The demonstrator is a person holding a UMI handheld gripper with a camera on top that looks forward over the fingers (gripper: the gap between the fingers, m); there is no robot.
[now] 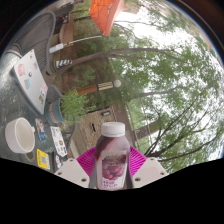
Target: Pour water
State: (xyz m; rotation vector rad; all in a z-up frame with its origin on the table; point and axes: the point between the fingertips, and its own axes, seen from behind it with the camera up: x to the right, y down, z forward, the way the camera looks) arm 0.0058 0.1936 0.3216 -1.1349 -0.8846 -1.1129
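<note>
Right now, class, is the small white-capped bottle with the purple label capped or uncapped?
Capped. The small white-capped bottle with the purple label has its white cap on top, and sits gripped between the tool's pink fingers.

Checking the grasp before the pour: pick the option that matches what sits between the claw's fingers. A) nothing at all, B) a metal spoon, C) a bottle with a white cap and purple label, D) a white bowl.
C: the bottle, white-capped with a purple label, stands between the claw fingers, whose pads press its sides; the white bowl sits apart on the table.
</note>
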